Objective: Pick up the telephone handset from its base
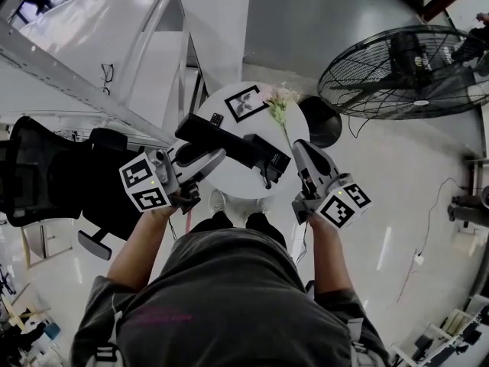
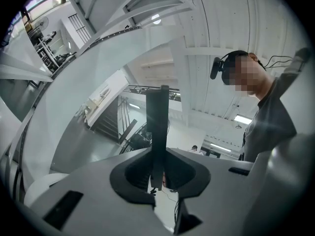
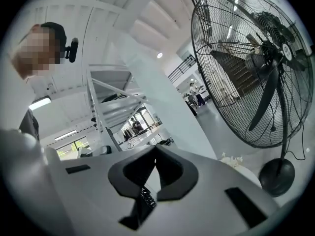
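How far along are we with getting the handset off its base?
Done: the handset is clamped in the left gripper, with only ceiling behind it in the left gripper view. In hand: it is held above the table. Its far end overlaps the base in the head view, so clearance is unclear. Left: probably just lifting it clear. The right gripper is shut and empty.

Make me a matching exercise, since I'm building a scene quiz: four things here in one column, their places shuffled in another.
Things:
1 handset
2 picture frame
3 fan
4 office chair

Places:
a at the head view's left edge
b on the round table
c clamped in the left tool
d on the floor, upper right in the head view

Pairs: 1-c, 2-b, 3-d, 4-a
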A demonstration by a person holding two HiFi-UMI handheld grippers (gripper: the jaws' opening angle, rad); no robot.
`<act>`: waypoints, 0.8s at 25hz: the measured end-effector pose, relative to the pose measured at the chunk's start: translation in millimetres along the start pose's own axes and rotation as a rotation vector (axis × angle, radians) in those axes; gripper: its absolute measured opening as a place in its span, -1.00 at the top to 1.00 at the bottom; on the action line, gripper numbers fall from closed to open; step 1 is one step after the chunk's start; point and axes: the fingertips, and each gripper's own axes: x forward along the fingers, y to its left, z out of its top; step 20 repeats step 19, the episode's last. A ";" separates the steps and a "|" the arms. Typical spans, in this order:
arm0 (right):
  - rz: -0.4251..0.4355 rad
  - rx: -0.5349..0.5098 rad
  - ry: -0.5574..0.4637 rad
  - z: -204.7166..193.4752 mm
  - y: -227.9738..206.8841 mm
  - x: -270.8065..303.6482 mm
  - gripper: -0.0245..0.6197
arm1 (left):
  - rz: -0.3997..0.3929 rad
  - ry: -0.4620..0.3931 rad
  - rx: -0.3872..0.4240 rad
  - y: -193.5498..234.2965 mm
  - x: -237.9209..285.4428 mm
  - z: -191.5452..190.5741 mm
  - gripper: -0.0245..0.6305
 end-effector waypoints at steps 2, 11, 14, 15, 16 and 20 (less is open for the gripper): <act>-0.001 0.001 0.004 -1.2 -0.8 -0.3 0.86 | -0.002 0.003 0.002 -0.5 1.1 -0.8 0.68; 0.000 0.003 0.015 -3.2 -3.3 -1.9 0.86 | 0.000 0.009 -0.012 -1.5 4.3 -7.4 0.68; 0.003 0.005 0.017 -4.0 -4.3 -1.0 0.86 | 0.004 0.012 -0.016 0.0 5.3 -9.3 0.68; 0.004 0.005 0.019 -4.4 -5.2 -0.3 0.86 | 0.005 0.013 -0.017 1.0 5.7 -10.1 0.68; 0.005 0.006 0.020 -4.6 -6.3 0.4 0.86 | 0.006 0.014 -0.017 1.9 6.4 -10.8 0.68; 0.006 0.006 0.024 -4.5 -10.4 1.8 0.86 | 0.008 0.015 -0.019 4.5 9.5 -12.8 0.68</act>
